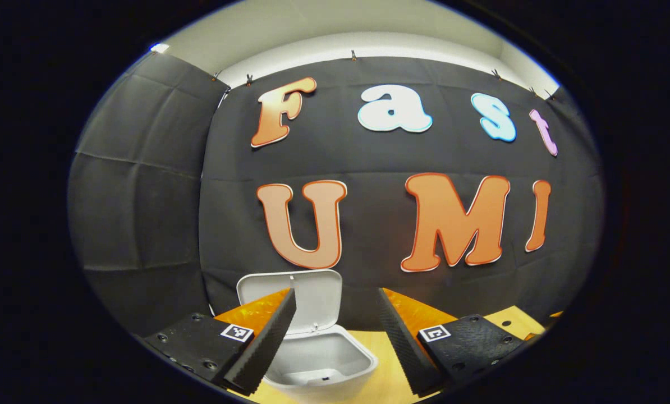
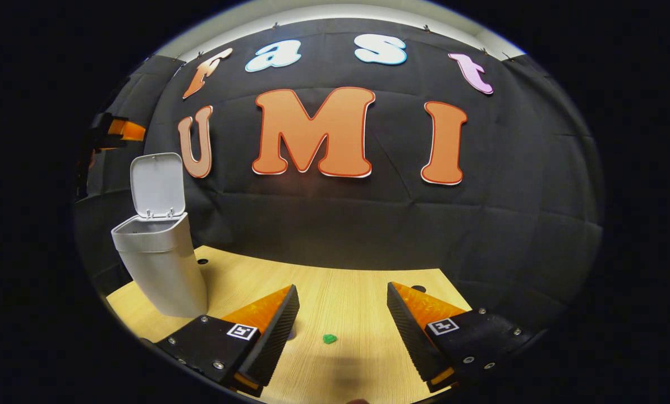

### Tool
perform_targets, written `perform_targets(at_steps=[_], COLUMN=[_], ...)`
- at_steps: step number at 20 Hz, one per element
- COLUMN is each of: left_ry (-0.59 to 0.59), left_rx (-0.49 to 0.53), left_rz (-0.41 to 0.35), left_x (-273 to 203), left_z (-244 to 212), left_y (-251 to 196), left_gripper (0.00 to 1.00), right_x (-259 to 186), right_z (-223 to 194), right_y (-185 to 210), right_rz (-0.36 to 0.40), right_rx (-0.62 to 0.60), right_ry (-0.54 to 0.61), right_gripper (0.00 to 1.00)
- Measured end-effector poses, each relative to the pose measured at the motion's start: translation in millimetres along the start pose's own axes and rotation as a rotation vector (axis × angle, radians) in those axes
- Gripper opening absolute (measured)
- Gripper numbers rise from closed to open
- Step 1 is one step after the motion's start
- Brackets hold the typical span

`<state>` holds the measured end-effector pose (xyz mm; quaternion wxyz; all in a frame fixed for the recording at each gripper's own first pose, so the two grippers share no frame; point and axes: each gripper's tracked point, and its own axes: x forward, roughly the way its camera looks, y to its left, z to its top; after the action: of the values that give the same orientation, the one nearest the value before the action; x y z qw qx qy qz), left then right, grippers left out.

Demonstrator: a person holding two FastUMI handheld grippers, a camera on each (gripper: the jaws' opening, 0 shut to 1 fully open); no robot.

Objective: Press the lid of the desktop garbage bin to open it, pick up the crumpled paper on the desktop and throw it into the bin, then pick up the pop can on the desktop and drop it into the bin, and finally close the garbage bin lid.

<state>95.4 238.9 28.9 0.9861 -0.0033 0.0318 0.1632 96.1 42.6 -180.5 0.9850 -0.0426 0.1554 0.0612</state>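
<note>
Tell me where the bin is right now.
In the right gripper view the bin stands at the table's left end, lid up; in the left gripper view it sits just beyond the open left gripper.

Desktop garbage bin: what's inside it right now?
Left gripper view looks into the white plastic garbage bin, lid up: bare inner walls, a small dark spot low down. The gripper's fingers cover part.

Desktop garbage bin (image 2: 158,264): white, tapered body, upright on the wooden desk (image 2: 335,303) at about 9 o'clock in the right gripper view. Lid (image 2: 156,185) hinged fully open, standing vertical. In the left gripper view, interior visible at 6 o'clock.
</note>
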Motion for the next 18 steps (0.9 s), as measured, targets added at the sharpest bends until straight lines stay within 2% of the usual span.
perform_targets(at_steps=[7, 10, 13, 18], left_ry=[-0.14, -0.169, -0.175, -0.146], left_rx=[-0.042, -0.06, -0.103, -0.126], left_rz=[-0.072, -0.073, -0.104, -0.078], left_x=[-52.0, -69.9, -81.6, -98.8], left_z=[30.4, 34.3, 33.3, 21.4], left_y=[-40.3, -50.0, -66.2, -74.8], left_gripper=[0.93, 0.93, 0.93, 0.92], right_x=[23.0, 33.8, 49.1, 74.3], right_z=[-35.4, -50.7, -65.9, -111.4], right_y=[11.7, 17.3, 21.5, 26.0], right_rz=[0.047, 0.061, 0.07, 0.088], right_rx=[-0.037, -0.041, -0.044, -0.053], right_ry=[0.011, 0.019, 0.022, 0.083], right_gripper=[0.94, 0.94, 0.94, 0.94])
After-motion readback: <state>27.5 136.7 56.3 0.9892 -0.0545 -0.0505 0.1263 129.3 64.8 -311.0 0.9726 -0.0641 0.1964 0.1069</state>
